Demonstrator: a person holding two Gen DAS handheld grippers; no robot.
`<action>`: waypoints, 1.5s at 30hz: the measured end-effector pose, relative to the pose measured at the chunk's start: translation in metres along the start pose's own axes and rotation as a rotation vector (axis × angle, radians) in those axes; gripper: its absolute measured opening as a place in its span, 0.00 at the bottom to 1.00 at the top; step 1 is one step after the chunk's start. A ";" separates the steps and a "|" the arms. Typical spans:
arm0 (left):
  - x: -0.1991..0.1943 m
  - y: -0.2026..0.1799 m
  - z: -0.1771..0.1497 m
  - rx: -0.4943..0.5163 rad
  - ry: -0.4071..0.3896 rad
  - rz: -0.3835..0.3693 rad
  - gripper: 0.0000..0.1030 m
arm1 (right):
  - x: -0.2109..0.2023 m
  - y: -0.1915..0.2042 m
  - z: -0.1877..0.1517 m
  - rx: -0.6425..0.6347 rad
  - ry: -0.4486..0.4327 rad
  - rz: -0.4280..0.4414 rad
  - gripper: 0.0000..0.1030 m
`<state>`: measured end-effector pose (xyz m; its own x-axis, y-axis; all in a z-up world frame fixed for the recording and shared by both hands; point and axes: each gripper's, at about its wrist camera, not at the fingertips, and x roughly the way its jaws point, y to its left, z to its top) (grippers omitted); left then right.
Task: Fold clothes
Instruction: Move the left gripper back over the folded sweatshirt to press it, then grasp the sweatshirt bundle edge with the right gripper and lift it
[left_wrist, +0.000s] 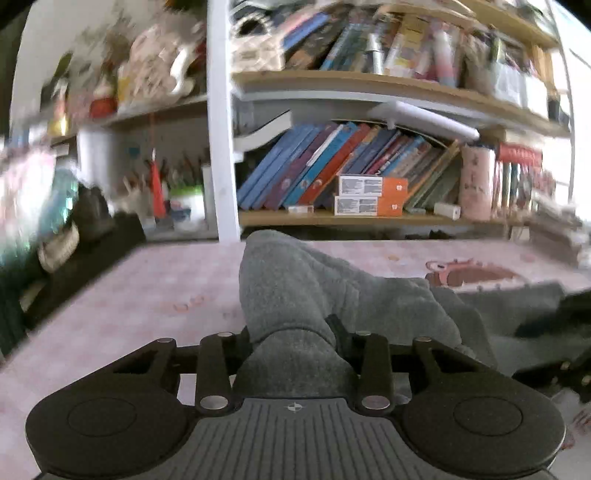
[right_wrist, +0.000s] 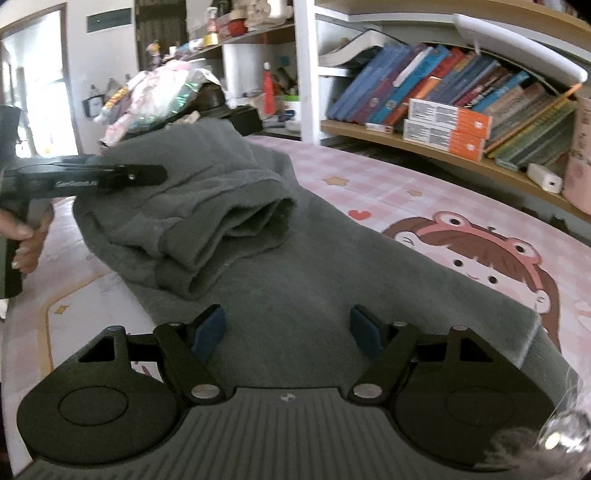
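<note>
On the desk: the grey fleece garment lies across the pink checked tablecloth with a cartoon girl print, running from your near edge toward the far left corner.
Your left gripper: its jaws are together, pinching a fold of that grey fleece, which rises in a hump in front of the camera.
Same tool from the right wrist camera: it shows as a black bar lying over the bunched, rolled part of the garment near the left edge, with your left hand on its handle.
Your right gripper: its blue-padded fingers stand apart over flat fleece, gripping nothing.
Beyond the far edge: a wooden bookshelf of leaning books, two stacked orange and white boxes and a pink cylindrical tin, all well apart from the cloth.
Far left corner: a heap of pale patterned bags sits just behind the raised fleece.
In your way: the lifted hump hides the desk middle from the left camera; that view is blurred at its left side.
</note>
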<state>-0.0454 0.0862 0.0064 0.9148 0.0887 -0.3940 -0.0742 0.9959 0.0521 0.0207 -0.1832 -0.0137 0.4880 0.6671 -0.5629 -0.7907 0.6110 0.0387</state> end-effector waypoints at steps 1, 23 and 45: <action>0.006 0.007 0.000 -0.040 0.030 -0.011 0.36 | -0.002 0.000 -0.001 0.007 -0.001 -0.012 0.73; -0.020 -0.030 0.002 0.154 -0.258 -0.181 0.94 | -0.127 -0.032 -0.057 0.560 -0.153 -0.280 0.75; 0.006 -0.024 -0.001 0.093 -0.066 -0.294 0.96 | -0.105 -0.066 -0.048 0.910 -0.171 -0.246 0.28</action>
<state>-0.0383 0.0627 0.0019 0.9156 -0.2075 -0.3444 0.2314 0.9724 0.0294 0.0042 -0.3141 0.0028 0.7066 0.4849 -0.5154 -0.1034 0.7913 0.6027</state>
